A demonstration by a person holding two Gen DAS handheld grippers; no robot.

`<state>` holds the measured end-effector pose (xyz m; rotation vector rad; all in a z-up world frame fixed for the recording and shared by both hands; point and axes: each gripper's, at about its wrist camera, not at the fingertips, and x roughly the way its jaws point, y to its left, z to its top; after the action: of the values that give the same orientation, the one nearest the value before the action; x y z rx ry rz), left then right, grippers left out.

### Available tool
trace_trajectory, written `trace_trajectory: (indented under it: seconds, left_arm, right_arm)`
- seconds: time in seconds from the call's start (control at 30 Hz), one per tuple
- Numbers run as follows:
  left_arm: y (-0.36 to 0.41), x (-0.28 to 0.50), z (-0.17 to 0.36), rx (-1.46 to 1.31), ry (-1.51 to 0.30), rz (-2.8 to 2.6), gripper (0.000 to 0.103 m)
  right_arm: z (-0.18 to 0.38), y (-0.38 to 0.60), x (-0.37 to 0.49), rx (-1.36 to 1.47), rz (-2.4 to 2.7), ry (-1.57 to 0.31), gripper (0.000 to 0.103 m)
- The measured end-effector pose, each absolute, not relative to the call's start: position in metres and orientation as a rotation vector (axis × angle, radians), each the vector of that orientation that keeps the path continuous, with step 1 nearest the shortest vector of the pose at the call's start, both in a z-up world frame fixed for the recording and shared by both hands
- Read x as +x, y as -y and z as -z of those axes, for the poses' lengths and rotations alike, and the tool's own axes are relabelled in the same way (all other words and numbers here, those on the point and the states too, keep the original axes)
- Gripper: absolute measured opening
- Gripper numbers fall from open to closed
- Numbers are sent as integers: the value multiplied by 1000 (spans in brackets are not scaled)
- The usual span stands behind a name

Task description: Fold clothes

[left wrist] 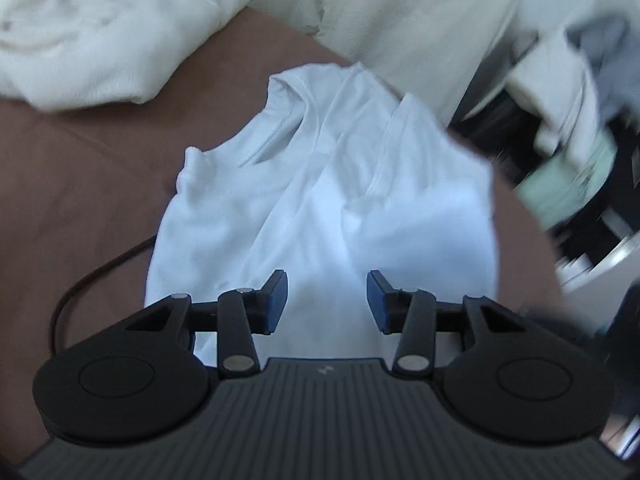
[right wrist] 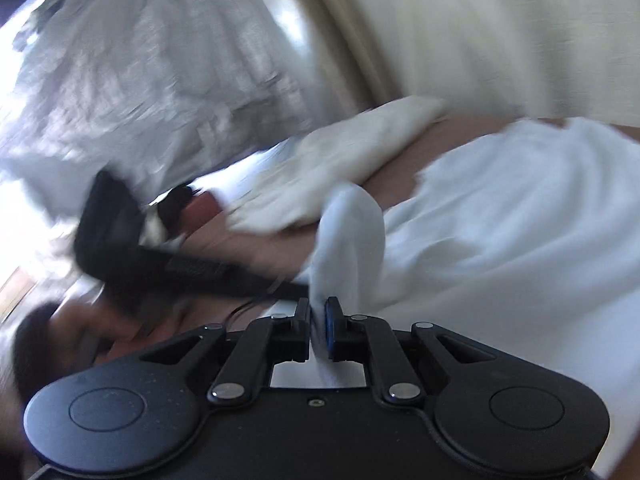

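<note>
A white garment (left wrist: 328, 184) lies crumpled on a brown bed sheet (left wrist: 80, 184). My left gripper (left wrist: 327, 296) hovers over its near part, open, with only cloth below and nothing between the blue pads. In the right wrist view the same white garment (right wrist: 500, 232) spreads to the right. My right gripper (right wrist: 318, 312) is shut on a raised fold of it (right wrist: 348, 232), which stands up from the jaws. A blurred black tool (right wrist: 120, 232), apparently the other gripper, shows at the left.
A cream blanket (left wrist: 100, 28) is bunched at the far left of the bed. A black cable (left wrist: 100, 272) runs over the sheet near the garment. Blurred clutter (left wrist: 580, 140) stands past the bed's right edge. A pale curtain (right wrist: 140, 80) hangs behind.
</note>
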<state>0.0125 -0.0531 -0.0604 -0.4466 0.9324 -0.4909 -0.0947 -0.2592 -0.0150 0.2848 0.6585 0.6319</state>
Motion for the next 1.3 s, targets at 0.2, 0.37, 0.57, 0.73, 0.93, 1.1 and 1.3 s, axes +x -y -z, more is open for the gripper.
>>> trace_trajectory:
  seconds: [0.2,0.37,0.57,0.73,0.93,1.1,1.3]
  left_arm:
    - [68,15,71,-409,-976,488,47]
    - [78,12,75,-431,-988,576,57]
    - [78,15,78,-429,-1000,549,58]
    - [72,15,79,-417,-998,516,58]
    - [71,17,80,-430,-997,520,58]
    - [75,15,78,-398,-985,528,59]
    - [77,19,84,-356,-1010,485,63]
  right_arm:
    - [58,213,-88,116,-638,-845,11]
    - [56,216,-85,127,-646,-838,11]
    - [55,209,-87,88,-745,-851,22]
    - [31,229,-91,132,-784,-799,37]
    - [10,284,-77,262,-624,-718,46]
    - [13,322,-64,378,-465,-724,46]
    - [22,336,-54,420,-369,-722,50]
